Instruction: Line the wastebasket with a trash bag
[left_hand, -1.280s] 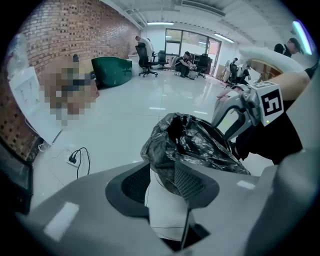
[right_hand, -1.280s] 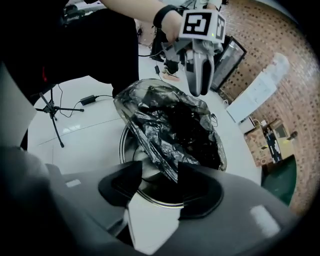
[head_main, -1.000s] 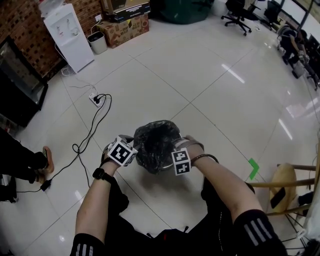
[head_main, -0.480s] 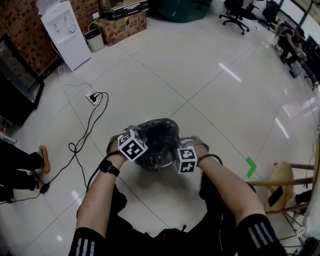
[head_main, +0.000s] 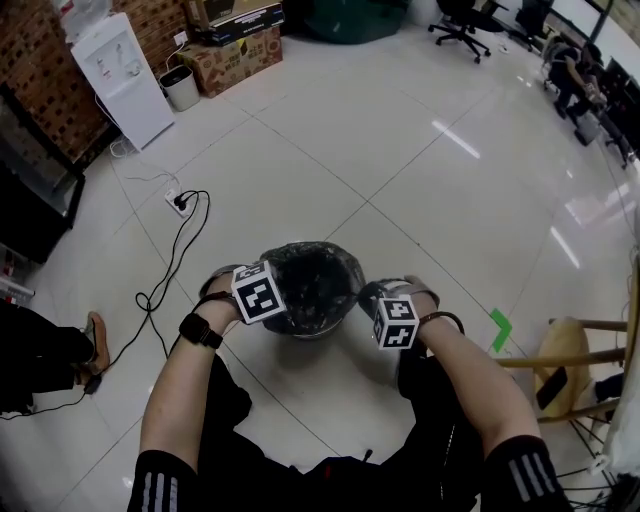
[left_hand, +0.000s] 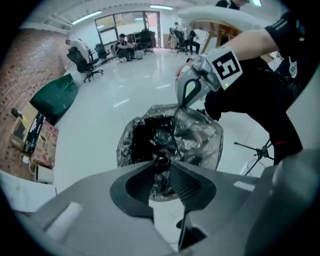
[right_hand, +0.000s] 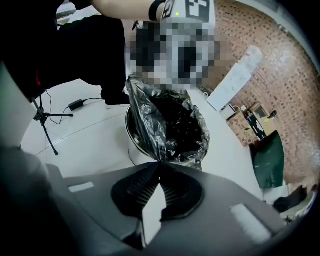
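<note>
A round metal wastebasket (head_main: 318, 328) stands on the white tile floor with a black trash bag (head_main: 312, 282) in it, mouth open upward. My left gripper (left_hand: 161, 162) is at the bin's left rim, its jaws having just been closing, and crumpled bag film is pinched between the pads. My right gripper (right_hand: 159, 162) is at the right rim, shut on the bag's edge. From the left gripper view, the right gripper (left_hand: 186, 102) lifts a stretched sheet of the bag (left_hand: 195, 132) off the bin. In the head view the marker cubes hide both sets of jaws.
A power strip (head_main: 180, 202) with a black cable (head_main: 165, 285) lies left of the bin. A water dispenser (head_main: 112, 65), small bin (head_main: 181, 88) and cardboard boxes (head_main: 243, 52) stand at the back. A wooden stool (head_main: 575, 362) is at the right, someone's shoe (head_main: 96, 336) at the left.
Both grippers have drawn apart across the bin, the right one pulling away to the right with the bag's edge. The bag's mouth now spreads wider over the rim.
</note>
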